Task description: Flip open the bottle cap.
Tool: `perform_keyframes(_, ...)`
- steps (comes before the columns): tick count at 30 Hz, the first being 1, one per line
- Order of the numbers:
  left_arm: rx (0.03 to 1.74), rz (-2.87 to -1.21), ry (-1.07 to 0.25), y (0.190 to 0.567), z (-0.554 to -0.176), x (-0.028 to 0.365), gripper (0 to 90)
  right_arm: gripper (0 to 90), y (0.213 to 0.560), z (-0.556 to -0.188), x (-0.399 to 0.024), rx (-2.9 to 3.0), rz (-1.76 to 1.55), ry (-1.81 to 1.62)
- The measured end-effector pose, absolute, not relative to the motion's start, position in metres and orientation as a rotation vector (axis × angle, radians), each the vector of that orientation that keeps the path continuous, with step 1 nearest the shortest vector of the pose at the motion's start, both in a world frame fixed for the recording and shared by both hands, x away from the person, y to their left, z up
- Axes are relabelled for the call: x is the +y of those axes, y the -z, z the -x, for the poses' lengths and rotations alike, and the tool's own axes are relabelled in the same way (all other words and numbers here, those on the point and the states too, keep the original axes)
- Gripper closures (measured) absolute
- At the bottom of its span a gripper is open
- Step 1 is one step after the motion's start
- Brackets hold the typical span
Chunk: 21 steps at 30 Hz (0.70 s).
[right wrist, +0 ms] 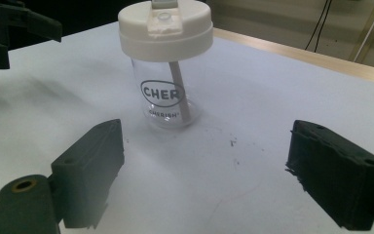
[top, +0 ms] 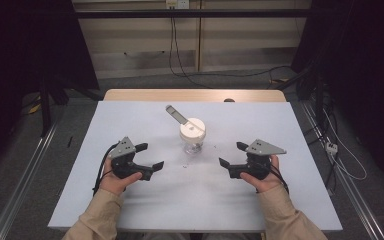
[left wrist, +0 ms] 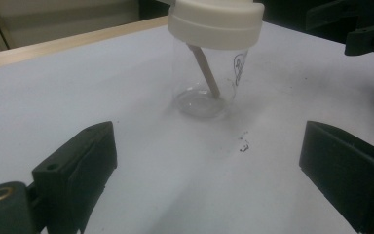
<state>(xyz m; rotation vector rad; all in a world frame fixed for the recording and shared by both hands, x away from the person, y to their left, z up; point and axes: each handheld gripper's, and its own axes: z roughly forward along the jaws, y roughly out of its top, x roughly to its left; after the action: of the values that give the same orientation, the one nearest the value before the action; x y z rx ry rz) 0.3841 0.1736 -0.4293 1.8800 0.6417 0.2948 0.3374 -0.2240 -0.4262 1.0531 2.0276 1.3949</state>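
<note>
Nearest the camera in the high view are the person's two sleeved forearms, each hand carrying a claw over the white bench (top: pixel 145 200). The left claw (top: pixel 150 156) and the right claw (top: pixel 232 154) both have their jaws spread wide, with nothing between them, and both point inward toward the clear cup (top: pixel 192 140).

The cup stands upright near the bench's middle, between the two claws and a little beyond them, apart from both. Its white lid (top: pixel 192 129) is on, a flip tab rises from the lid slanting up and away to the left, and a straw runs down inside at a tilt. The cup's long axis is vertical.

From the left claw the cup (left wrist: pixel 209 83) lies ahead and slightly right of the gap between the jaws; from the right claw the cup (right wrist: pixel 168 92) lies ahead and left of centre. The two look about equally far from it; I would judge neither clearly nearer. Small dark specks mark the bench just in front of the cup.
</note>
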Motion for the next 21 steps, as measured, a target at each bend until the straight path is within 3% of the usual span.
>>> perform_keyframes(21, 0.689, -1.88, -0.317, 0.435, -0.371, 0.21, 6.6, 12.9, 0.442, -0.307, -0.26, 1.994, -1.102, -1.396)
